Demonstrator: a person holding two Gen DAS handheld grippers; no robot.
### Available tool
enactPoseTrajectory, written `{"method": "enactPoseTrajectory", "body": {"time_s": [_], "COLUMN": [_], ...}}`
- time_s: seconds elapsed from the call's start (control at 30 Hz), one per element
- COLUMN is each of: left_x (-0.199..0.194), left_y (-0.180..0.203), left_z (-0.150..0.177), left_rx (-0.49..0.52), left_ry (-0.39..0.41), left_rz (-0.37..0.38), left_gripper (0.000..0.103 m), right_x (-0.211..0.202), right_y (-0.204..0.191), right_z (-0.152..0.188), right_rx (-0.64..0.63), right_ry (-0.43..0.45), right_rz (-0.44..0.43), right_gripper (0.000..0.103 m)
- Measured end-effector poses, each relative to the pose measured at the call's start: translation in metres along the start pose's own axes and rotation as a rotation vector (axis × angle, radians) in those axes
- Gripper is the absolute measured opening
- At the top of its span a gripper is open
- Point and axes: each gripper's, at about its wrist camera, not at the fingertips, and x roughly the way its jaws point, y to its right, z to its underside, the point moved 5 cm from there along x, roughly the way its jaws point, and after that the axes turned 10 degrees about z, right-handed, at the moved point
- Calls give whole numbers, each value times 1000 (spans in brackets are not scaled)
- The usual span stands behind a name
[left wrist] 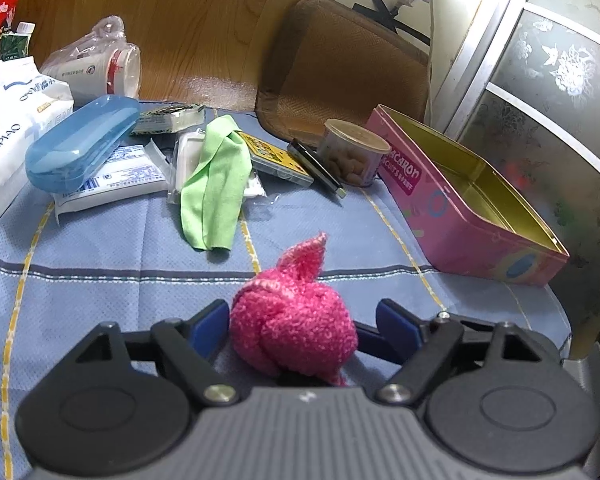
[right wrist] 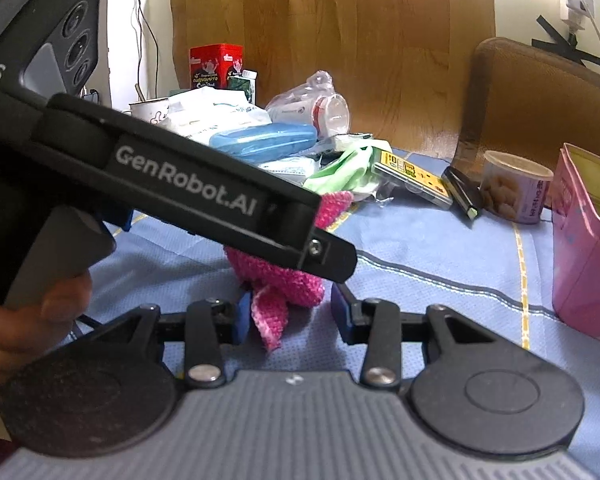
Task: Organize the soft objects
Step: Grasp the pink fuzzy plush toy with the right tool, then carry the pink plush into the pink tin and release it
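A knotted pink knit cloth [left wrist: 294, 322] lies on the blue tablecloth [left wrist: 100, 248]. My left gripper [left wrist: 302, 322] is open, its blue pads on either side of the cloth, with a gap on the right. My right gripper [right wrist: 290, 310] is open around the cloth's loose tail [right wrist: 270, 314]; the left gripper's body [right wrist: 188, 184] crosses that view and hides part of the pink cloth [right wrist: 276, 272]. A green cloth [left wrist: 214, 182] lies further back, also seen in the right wrist view [right wrist: 342, 170]. An open, empty pink tin [left wrist: 472, 200] stands at the right.
Behind lie a blue glasses case [left wrist: 80, 142], tissue packs [left wrist: 8, 120], a bagged cup [left wrist: 100, 66], a yellow box [left wrist: 278, 160], a black lighter [left wrist: 316, 164] and a jar of nuts [left wrist: 354, 152]. A brown chair back [left wrist: 340, 68] stands beyond the table edge.
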Motion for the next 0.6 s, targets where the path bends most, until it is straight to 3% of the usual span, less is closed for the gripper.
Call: {"method": "enactPoseTrajectory", "body": {"time_s": [0.2, 0.27, 0.33, 0.47, 0.6], "left_x": [1, 4, 7, 9, 25], "left_y": [-4, -4, -2, 14, 53], "left_z": [-4, -3, -2, -19, -50], "left_rx": [-9, -8, 0, 32, 147], "left_ry": [-2, -18, -24, -9, 8], "left_rz": [8, 11, -2, 22, 58], "left_gripper": [82, 65, 59, 59, 59], "right_x": [4, 6, 6, -4, -20], "right_y": [4, 4, 2, 12, 40], "right_z": [-1, -3, -3, -8, -21], "right_rx": [17, 21, 14, 31, 56], "right_ry": [-10, -15, -16, 46, 145], "right_rz": [-4, -8, -22, 16, 121], "right_gripper": [46, 46, 37, 35, 35]}}
